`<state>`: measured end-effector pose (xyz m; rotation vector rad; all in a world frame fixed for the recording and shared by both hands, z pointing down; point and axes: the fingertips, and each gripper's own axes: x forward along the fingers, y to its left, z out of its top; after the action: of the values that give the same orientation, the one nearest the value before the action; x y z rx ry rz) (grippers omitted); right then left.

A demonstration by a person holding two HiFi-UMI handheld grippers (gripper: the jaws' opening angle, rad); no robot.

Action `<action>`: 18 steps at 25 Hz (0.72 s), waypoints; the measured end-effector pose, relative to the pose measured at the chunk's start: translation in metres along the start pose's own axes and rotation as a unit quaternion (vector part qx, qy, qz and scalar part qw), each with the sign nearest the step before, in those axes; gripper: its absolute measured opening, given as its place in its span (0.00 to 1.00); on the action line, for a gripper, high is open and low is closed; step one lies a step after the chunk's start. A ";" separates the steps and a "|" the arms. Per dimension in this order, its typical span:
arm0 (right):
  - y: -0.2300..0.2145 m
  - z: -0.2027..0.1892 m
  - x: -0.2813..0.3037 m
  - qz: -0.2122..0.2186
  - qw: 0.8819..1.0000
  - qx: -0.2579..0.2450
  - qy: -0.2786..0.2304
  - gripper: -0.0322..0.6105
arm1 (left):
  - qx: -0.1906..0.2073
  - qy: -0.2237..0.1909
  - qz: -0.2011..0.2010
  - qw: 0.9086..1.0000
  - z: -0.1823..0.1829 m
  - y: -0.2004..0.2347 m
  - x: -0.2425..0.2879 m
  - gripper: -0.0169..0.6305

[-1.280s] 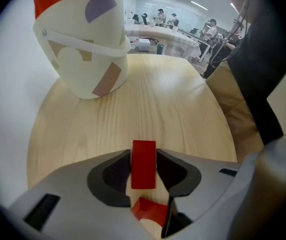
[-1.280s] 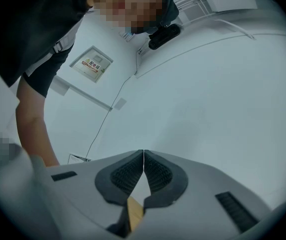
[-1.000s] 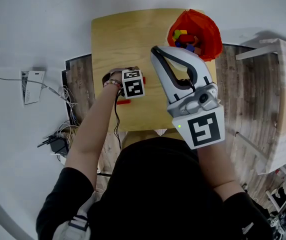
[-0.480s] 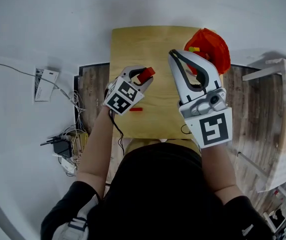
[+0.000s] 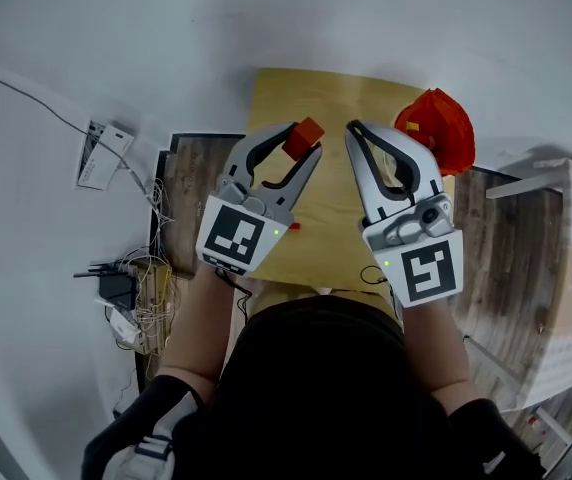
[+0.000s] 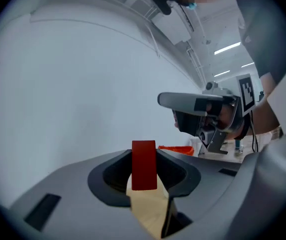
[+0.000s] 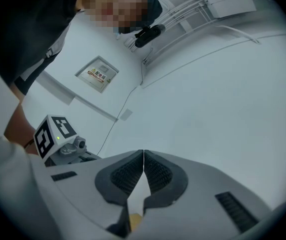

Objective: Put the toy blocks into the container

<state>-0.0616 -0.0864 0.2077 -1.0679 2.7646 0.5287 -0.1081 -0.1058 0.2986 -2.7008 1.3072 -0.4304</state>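
My left gripper [image 5: 302,145] is shut on a red toy block [image 5: 309,129] and holds it up above the wooden table [image 5: 311,93]. In the left gripper view the red block [image 6: 144,165] stands upright between the two jaws. My right gripper [image 5: 356,131] is raised beside it, shut with nothing in it; its pads [image 7: 155,173] meet. The orange container [image 5: 438,128] sits at the table's far right corner with a yellow block showing inside. A small flat red block [image 5: 293,226] lies on the table below the left gripper.
Cables and a power adapter [image 5: 118,290] lie on the floor at the left, with a white box [image 5: 99,155] near the wall. A white shelf unit [image 5: 571,258] stands at the right. The container's rim [image 6: 175,149] shows beyond the left jaws.
The left gripper closed on the red block at the table and lifted it up and to the right. The right gripper stayed shut; the head view shifted.
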 end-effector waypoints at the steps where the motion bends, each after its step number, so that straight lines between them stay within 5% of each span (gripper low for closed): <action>1: 0.002 0.000 0.001 0.002 1.000 0.000 0.001 0.09 | 0.003 -0.021 0.017 1.000 0.006 0.004 -0.006 0.26; 7: 0.016 0.001 0.006 0.018 1.000 -0.011 0.002 0.09 | 0.003 -0.077 0.068 0.995 0.020 0.013 -0.029 0.26; 18: 0.013 0.000 0.004 0.010 1.000 -0.012 0.005 0.10 | 0.040 -0.073 0.031 0.996 0.030 0.001 -0.019 0.26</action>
<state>-0.0726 -0.0799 0.2101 -1.0510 2.7884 0.5610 -0.1114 -0.0920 0.2659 -2.5642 1.3001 -0.2671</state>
